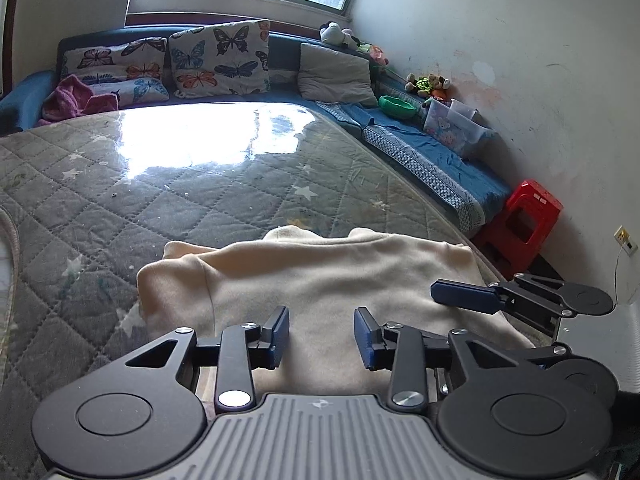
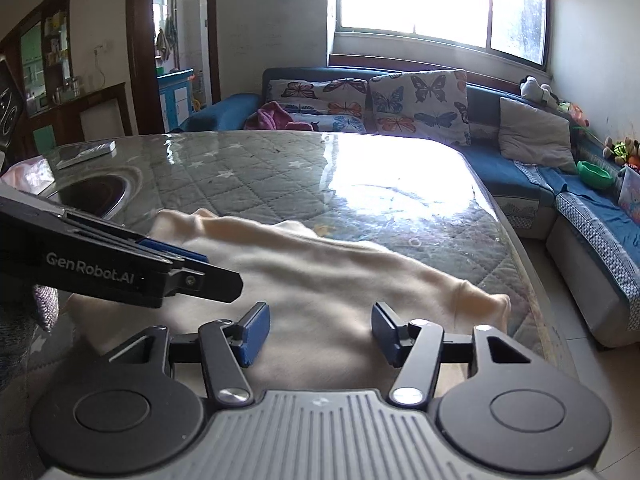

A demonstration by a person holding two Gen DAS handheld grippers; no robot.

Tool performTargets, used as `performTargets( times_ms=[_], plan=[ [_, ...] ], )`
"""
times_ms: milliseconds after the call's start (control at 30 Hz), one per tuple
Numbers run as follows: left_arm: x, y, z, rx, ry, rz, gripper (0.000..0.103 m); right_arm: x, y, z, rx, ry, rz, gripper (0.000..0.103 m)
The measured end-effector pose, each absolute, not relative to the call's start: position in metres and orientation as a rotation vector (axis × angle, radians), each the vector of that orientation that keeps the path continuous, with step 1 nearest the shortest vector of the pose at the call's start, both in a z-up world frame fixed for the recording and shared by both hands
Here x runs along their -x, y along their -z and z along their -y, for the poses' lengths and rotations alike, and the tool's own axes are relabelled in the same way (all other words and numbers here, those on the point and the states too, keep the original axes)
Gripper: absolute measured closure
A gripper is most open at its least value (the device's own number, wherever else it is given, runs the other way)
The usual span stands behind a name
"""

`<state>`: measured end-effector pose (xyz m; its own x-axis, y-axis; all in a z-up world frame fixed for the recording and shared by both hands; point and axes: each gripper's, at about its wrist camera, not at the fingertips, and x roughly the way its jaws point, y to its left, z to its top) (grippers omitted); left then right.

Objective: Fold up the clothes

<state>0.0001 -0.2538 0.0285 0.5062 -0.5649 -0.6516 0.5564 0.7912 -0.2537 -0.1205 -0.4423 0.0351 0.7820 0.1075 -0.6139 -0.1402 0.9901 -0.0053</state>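
- Left gripper [image 1: 322, 338]: jaws spread wide, nothing between the blue pads; it hangs low over the near part of the cream garment [image 1: 320, 276].
- Right gripper [image 2: 320, 334]: jaws likewise spread and empty, also low over the garment's near part. In the left wrist view its blue-padded fingers reach in from the right, over the garment's right side.
- Cream garment: a soft, fleecy top lying fairly flat at the near edge of the quilted table cover [image 1: 200, 200], which sits under a glossy clear sheet. A sleeve with its shoulder seam lies at the garment's left; at its far edge a fold or collar shows as a small hump.
- Beyond the garment: bare star-patterned cover, then a blue sofa [image 1: 440, 160] with butterfly cushions [image 1: 220, 58] and a pink cloth [image 1: 72, 98]. A red stool [image 1: 528, 216] stands to the garment's right.
- Step in hand, as judged: both tools are poised between grips. The garment's outline could be a top spread for folding or one already partly folded with a sleeve turned in; the views do not settle which.
- Next move calls for: a pinch on one layer of an edge only, both tools level, as the thick pile will bunch and the slick sheet lets the garment slide.
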Motion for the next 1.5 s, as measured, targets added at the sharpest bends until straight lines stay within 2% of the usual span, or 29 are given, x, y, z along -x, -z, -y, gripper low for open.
performTargets(
  times_ms=[233,500,933,1133,1367,1500],
  plan=[
    [0.021,-0.026,0.242,-0.022,0.681,-0.753,0.062,0.145,-0.033,0.435,0.082,-0.121,-0.647,0.036],
    [0.035,-0.028,0.221,0.0,0.659,-0.722,0.058,0.17,-0.028,0.44,0.088,-0.086,-0.652,0.036],
    [0.045,-0.023,0.183,0.053,0.572,-0.72,0.058,0.207,-0.027,0.465,0.043,-0.014,-0.653,0.032],
    [0.044,-0.015,0.169,0.083,0.525,-0.755,0.058,0.197,-0.039,0.463,0.026,-0.027,-0.602,0.031],
    [0.046,-0.014,0.165,0.088,0.514,-0.767,0.058,0.187,-0.024,0.473,-0.05,-0.033,-0.643,0.031],
    [0.049,-0.016,0.164,0.093,0.512,-0.777,0.052,0.2,-0.03,0.471,-0.034,-0.037,-0.631,0.029]
  ],
)
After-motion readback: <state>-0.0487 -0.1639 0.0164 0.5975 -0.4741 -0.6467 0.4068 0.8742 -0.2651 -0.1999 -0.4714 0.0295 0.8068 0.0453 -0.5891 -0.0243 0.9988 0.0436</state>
